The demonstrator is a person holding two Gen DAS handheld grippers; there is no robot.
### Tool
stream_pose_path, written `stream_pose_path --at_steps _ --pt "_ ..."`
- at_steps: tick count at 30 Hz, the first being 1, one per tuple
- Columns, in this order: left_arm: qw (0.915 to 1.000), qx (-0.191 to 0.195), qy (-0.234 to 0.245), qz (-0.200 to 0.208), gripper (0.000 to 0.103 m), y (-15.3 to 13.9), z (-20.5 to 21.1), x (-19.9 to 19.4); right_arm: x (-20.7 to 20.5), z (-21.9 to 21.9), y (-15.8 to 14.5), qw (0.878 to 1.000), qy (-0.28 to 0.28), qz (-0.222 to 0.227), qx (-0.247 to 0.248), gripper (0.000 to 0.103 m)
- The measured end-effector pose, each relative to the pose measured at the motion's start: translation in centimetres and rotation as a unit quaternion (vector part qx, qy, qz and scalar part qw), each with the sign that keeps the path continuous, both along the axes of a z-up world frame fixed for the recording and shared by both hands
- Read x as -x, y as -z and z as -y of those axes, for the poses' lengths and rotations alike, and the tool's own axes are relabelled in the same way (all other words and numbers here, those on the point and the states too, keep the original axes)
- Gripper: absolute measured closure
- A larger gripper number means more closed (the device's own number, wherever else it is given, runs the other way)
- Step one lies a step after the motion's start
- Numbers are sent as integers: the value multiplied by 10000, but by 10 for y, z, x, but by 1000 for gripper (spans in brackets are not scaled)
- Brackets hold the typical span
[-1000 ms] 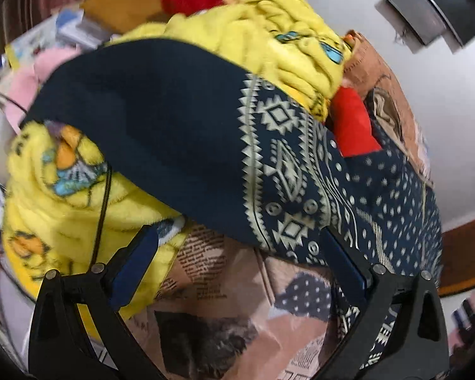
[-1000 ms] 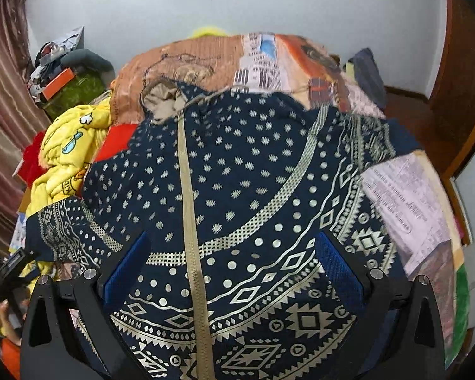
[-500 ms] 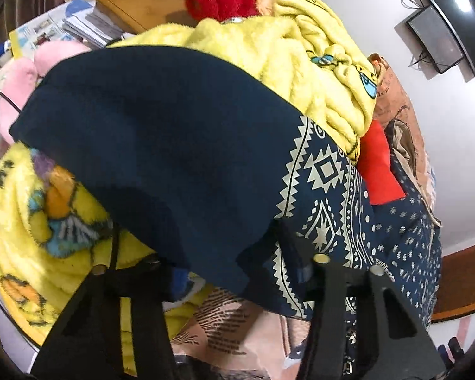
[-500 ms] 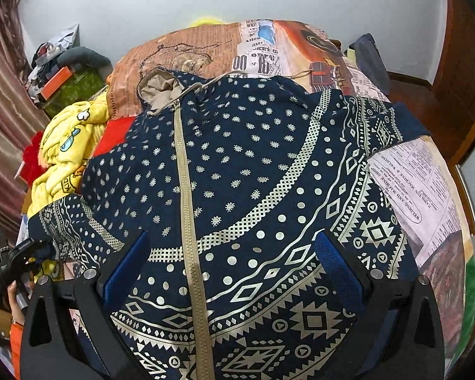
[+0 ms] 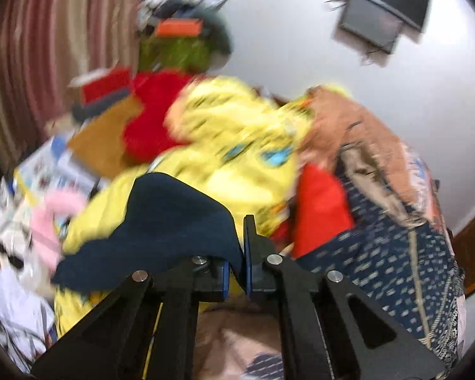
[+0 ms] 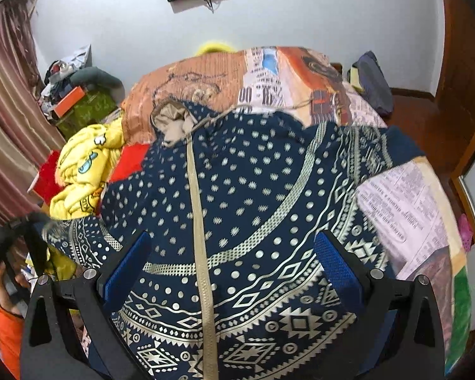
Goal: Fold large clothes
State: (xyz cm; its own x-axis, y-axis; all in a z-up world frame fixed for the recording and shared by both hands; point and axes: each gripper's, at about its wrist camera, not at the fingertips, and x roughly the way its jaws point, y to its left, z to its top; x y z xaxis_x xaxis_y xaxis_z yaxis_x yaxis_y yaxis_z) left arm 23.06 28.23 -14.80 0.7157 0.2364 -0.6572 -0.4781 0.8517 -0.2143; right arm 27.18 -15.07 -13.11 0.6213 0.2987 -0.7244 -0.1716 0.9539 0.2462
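Left gripper (image 5: pixel 239 253): fingers clenched on the plain navy edge of the garment (image 6: pixel 253 209); the jaws have just been closing, with the cloth between them. The pinched fabric drapes off toward 9 o'clock in the left wrist view, which is blurred.

Right gripper (image 6: pixel 237 262): fingers released, standing wide apart above the garment's lower patterned band, gripping nothing.

The garment, navy with cream dots and geometric borders, lies spread flat across the bed (image 6: pixel 405 202), zipper strip (image 6: pixel 199 221) running from 12 to 6 o'clock and the hood (image 6: pixel 171 120) at 11 o'clock. Its left corner is lifted toward 9 o'clock in the right wrist view, where the other gripper and a person's hand (image 6: pixel 0 272) show.

A yellow blanket (image 5: pixel 237 145) lies just beside the garment at 10 o'clock, with red cloth (image 5: pixel 319 202) between them.
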Motion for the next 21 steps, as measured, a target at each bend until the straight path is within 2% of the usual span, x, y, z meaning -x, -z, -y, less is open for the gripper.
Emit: stream_pose_path --at_steps 3,5,7,10,13,15,19,20,21 --pt "9980 -296 518 195 99 -27 39 -26 2 8 -8 9999 18 132 -2 0" --pt "9942 -539 911 174 99 -34 73 -43 5 13 -12 9998 34 203 6 0" --pt "9885 -663 1355 71 99 -34 105 -55 8 19 -15 9997 45 251 17 0" --pt "9761 -669 2047 -287 99 -13 155 -74 12 27 -16 9996 49 287 48 0" --pt "9630 -430 2507 -894 99 25 194 -87 17 36 -14 9995 61 295 36 0" --pt "9517 -89 2759 -1342 98 55 215 -91 20 42 -14 9996 57 293 -18 0" --pt "9376 308 2974 -1777 93 89 239 -82 23 52 -12 9996 77 275 -87 0" --pt "9360 380 3004 -1796 90 91 241 -76 24 54 -11 9996 81 269 -105 0" --pt "9364 441 2995 -1773 79 90 240 -70 24 55 -11 9996 85 262 -116 0"
